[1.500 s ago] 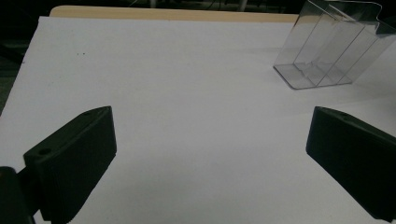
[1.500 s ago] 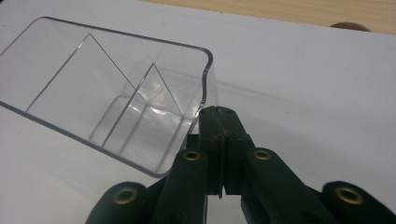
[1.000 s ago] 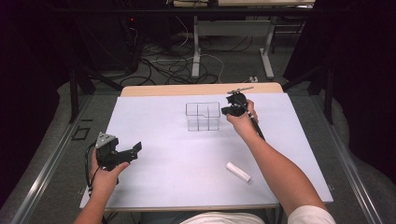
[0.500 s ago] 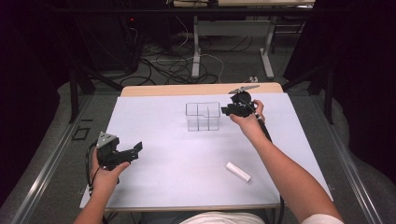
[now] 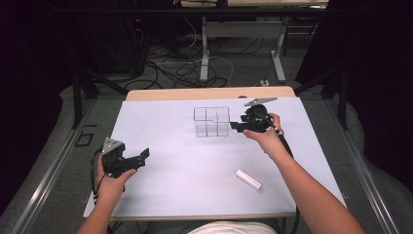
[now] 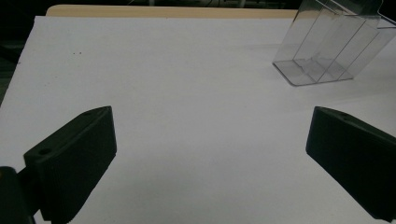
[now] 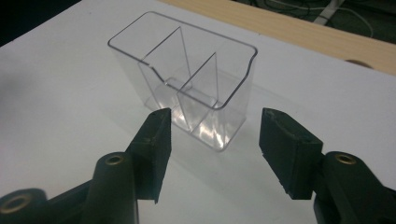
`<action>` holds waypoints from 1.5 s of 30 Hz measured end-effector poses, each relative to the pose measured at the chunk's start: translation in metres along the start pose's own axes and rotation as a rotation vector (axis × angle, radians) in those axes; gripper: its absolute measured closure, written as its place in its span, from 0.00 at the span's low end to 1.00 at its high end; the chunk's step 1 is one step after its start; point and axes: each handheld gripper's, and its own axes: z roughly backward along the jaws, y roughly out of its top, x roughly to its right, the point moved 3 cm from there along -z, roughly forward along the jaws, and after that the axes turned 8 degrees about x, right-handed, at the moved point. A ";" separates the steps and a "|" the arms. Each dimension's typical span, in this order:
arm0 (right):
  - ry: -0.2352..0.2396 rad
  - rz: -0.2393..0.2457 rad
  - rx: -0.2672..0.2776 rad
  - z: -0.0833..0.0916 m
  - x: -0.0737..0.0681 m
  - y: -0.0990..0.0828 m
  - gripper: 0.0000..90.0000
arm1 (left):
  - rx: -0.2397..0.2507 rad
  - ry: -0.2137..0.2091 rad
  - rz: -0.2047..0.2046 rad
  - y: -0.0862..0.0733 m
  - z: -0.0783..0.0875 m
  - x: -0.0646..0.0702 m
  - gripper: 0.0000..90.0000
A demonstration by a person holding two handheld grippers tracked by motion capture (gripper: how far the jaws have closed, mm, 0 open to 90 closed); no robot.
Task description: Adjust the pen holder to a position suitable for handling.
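White paper covers the table (image 5: 185, 195), with dark floor and loose cables beyond its far wooden edge.

Seen from the right gripper view, the right gripper (image 7: 215, 149) has its fingers (image 7: 156, 140) parted with nothing between them; they have just been opening. The clear plastic organizer (image 7: 187, 88) stands upright just ahead of the tips, apart from them, and its near end wall faces the gap. Two inner dividers split it into compartments, and as far as the transparent walls let me judge, all of them are empty. Its long axis runs away from these fingers, roughly in line with their reach.

From the high view, the same organizer (image 5: 211, 122) sits near the far middle of the table, with the right gripper (image 5: 238, 126) just beside its right end. That hand is plainly the nearer one.

The left gripper (image 5: 143, 155) rests near the left edge, well apart from the organizer, fingers (image 6: 74, 158) spread wide and empty; its own view shows the organizer (image 6: 327, 46) far off at upper right.

A small white cylinder (image 5: 248, 179), perhaps a chalk stick or capped tube, lies flat on the paper nearer the person, to the right, its long axis slanting diagonally. It lies closer to the right forearm than to the left hand, so I judge that the right gripper would reach it by drawing back toward the person.
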 end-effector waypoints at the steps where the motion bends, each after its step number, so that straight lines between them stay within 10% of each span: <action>1: 0.005 0.011 -0.002 0.001 -0.001 -0.001 0.46 | 0.001 0.000 -0.002 0.000 0.000 0.000 0.02; 23: 0.029 0.074 -0.082 0.035 -0.028 -0.029 0.17 | 0.002 0.001 0.006 -0.001 0.001 -0.001 0.02; 45: 0.110 0.184 -0.191 0.045 -0.045 -0.076 0.23 | -0.004 0.005 0.009 -0.002 0.001 0.000 0.02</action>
